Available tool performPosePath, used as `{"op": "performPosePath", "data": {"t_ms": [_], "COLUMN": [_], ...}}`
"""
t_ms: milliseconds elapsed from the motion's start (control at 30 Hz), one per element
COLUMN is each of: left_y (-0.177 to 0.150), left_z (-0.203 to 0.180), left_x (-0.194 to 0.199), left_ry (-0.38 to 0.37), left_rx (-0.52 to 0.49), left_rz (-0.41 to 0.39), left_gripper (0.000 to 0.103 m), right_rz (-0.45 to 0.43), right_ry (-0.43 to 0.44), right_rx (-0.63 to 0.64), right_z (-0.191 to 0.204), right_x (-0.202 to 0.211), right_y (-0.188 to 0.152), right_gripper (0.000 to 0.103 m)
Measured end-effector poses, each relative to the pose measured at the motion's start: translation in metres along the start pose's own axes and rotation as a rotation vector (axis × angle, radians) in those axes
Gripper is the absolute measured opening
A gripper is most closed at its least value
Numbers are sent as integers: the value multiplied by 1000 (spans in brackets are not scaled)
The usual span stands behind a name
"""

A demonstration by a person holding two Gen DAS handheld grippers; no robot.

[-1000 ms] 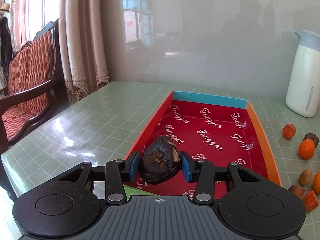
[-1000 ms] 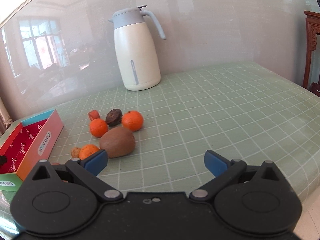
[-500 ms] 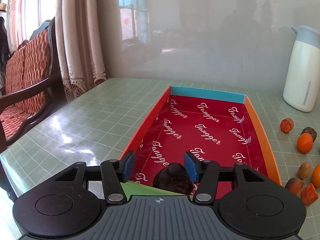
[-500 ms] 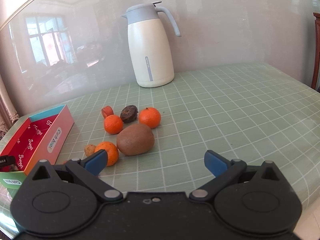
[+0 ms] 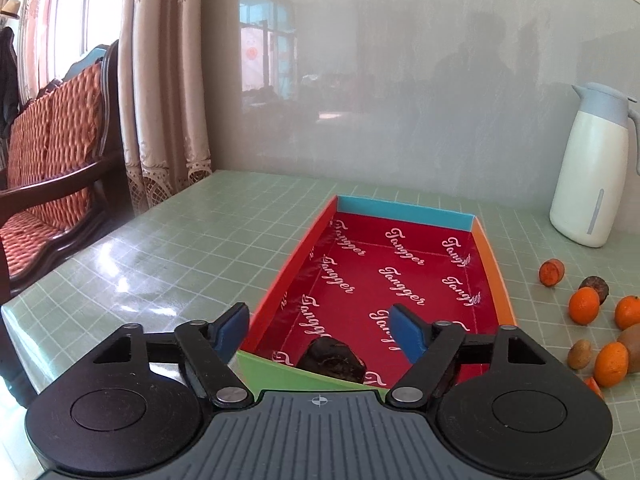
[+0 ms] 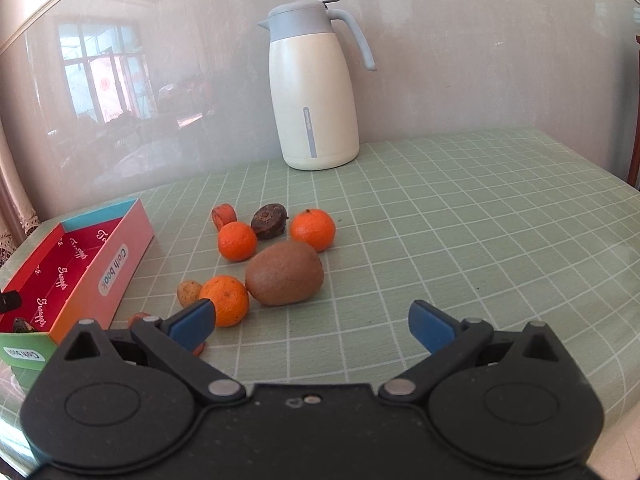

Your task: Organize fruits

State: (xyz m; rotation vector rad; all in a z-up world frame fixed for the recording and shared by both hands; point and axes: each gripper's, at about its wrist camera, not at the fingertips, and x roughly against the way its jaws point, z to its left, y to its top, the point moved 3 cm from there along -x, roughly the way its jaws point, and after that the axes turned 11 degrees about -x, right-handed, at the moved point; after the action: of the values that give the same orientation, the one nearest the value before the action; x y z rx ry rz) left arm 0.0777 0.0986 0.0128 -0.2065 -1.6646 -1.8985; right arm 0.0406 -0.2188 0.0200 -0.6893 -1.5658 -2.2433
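The left gripper (image 5: 320, 330) is spread wide and holds nothing; the dark fruit (image 5: 334, 360) lies loose between and below its blue pads, on the red floor of the box (image 5: 490, 264), right against the green near wall at lower centre. Beyond the fruit, the box floor runs bare to the blue far wall. The right gripper (image 6: 310, 320) is likewise spread and touches nothing (its left pad overlaps an orange (image 6: 226, 300) only in the picture). Ahead sit a kiwi (image 6: 284, 279), more small fruits, then bare green tablecloth (image 6: 460, 220) to the right. The dark fruit looks wrinkled, nearly black.
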Motion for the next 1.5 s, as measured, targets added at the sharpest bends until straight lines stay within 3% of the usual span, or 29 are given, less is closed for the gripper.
{"op": "performPosePath", "data": {"t_ms": [233,467,667,867,1000,1100,1133,1200,1267,1500], "left_y": [2,-12,-24,-32,-36,-40,-41,-44,-47,-55], "left_z": [12,39,53,59,69,79,83,91,99,119], "left_x": [18,39,44,46,48,47,47,48,47,42], "left_ry": [1,50,48,32,37,53,61,77,87,103], "left_rx": [11,31,64,64,82,105,113,129,143,196], "left_rz": [-22,-52,-58,-66,-66,-59,-60,-60,-53,-26], "left_gripper": [93,102,103,103,103,103,103,103,103,103], "right_rz": [6,19,21,4,-7,27,39,46,41,56], "right_ry": [3,16,34,133,191,208,221,238,248,262], "right_rx": [22,56,104,187,241,248,242,237,243,288], "right_z": [8,21,38,66,84,93,95,99,103,120], "right_x": [-4,-9,-13,-9,-8,-16,-18,-21,-22,-34], "right_y": [-3,-10,-16,-25,-30,-34,-34,-33,-34,-37], "right_gripper": [103,103,103,101,82,78,68,60,60,41]}}
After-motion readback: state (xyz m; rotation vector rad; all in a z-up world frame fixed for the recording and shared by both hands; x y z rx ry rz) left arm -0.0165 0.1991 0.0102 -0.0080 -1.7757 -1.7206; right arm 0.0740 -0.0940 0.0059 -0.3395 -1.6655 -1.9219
